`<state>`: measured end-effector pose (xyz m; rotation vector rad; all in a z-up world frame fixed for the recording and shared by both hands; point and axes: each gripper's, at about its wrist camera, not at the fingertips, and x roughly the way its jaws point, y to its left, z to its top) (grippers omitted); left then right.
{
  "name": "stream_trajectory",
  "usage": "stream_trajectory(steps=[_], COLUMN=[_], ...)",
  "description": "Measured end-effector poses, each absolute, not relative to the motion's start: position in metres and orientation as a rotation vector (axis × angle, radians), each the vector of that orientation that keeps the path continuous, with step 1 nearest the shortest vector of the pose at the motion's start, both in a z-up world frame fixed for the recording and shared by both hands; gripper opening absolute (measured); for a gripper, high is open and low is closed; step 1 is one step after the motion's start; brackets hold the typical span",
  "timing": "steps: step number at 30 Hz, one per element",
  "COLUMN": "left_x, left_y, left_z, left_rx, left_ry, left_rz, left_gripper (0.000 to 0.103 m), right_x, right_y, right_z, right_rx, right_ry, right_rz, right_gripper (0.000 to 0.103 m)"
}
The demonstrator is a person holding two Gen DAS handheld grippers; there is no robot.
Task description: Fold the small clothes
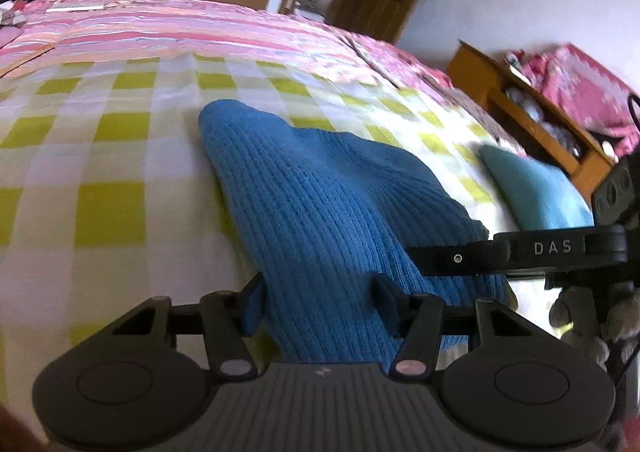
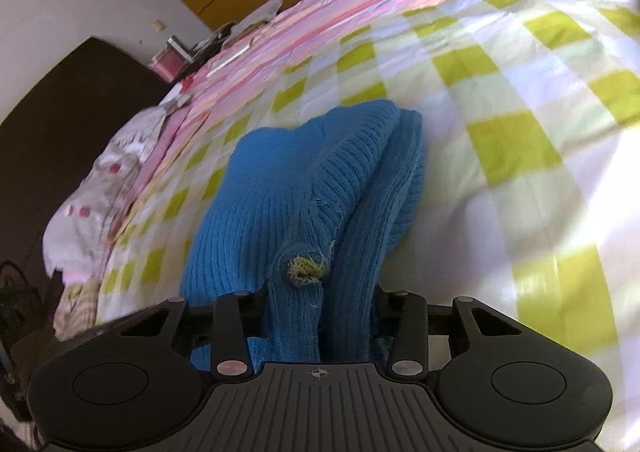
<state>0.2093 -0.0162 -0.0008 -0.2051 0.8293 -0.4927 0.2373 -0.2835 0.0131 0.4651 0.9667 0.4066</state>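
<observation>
A blue ribbed knit garment [image 1: 320, 212] lies bunched on a bed covered with a yellow-green and white checked sheet [image 1: 100, 140], well in from the sheet's far edge, where a pink striped cover [image 1: 180, 28] begins. In the left wrist view the left gripper [image 1: 320, 304] has the near end of the knit gathered between its two fingers, whose pads press into the fabric on both sides, so it is grasping the garment. The knit rises from that grip and runs away across the checks in a long ridge. In the right wrist view the right gripper [image 2: 320, 312] likewise pinches a thick fold of the same knit, its fingers set against either side of the doubled cloth; a small yellowish patch [image 2: 305, 268] shows on the fabric just above the grip. The right gripper's black body, marked with pale letters, reaches in from the right edge of the left wrist view, beside the garment. A lighter teal cloth [image 1: 536, 192] lies near the right edge of the bed, apart from the blue knit.
</observation>
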Motion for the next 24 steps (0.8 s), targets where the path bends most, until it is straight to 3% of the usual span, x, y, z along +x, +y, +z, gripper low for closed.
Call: stream_trajectory(steps=[6,12,24], left_x=[0.166,0.157,0.164], left_y=[-0.015,-0.02,-0.029], left_z=[-0.001,0.006,0.034], left_rx=[-0.169,-0.12,0.035], left_ry=[0.873,0.87,0.766], left_rz=[-0.518,-0.483,-0.398], left_gripper=[0.059,0.06,0.059], right_x=[0.19,0.175,0.181], right_y=[-0.282,-0.285,-0.275], right_z=[0.012,0.021,0.074], right_rx=[0.452,0.408,0.189], right_ry=[1.004,0.985,0.802], right_rz=[0.41,0.353,0.282], right_gripper=[0.041,0.048,0.048])
